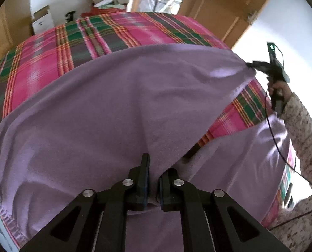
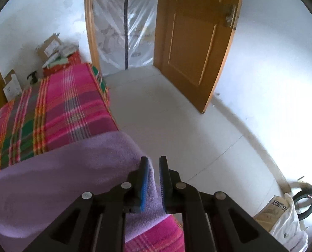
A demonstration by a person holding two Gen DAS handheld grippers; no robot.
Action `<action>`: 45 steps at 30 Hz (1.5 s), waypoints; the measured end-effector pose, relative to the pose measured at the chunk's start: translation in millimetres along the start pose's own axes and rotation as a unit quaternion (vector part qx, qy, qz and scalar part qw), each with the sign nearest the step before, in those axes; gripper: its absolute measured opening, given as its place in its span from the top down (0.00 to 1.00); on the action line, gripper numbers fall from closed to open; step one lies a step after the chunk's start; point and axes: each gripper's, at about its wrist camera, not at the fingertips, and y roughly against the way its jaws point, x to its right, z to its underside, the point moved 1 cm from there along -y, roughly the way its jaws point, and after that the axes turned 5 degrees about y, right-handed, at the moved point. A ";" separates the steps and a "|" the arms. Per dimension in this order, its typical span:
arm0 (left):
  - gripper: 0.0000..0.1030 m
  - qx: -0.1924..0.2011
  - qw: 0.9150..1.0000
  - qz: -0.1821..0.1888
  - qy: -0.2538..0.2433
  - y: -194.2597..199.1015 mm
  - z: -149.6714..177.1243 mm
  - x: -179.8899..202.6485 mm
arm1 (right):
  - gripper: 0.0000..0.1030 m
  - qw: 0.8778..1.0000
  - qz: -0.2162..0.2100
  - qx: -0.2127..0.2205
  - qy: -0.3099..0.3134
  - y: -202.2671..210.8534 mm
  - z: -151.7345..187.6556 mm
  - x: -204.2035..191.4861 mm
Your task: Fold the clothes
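Pink-green plaid bed cover, white tiled floor, open wooden door, plastic-sheeted doorway, cardboard boxes against white wall.

left wrist: close over bed | right wrist: bed edge, doorward | shared: bed

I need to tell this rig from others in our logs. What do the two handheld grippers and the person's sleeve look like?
Both the left gripper and right gripper are matte black linkages with silver round pivot pins and blue pads on flat fingers. From the left view, the right one carries a green board and a thin black cable. The sleeve is a pale, speckled knit.
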 end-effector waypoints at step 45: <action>0.80 0.139 0.936 0.002 0.322 37.1 64.7 -160.1 | 0.88 0.791 -0.516 -0.054 0.324 186.1 160.9 -315.2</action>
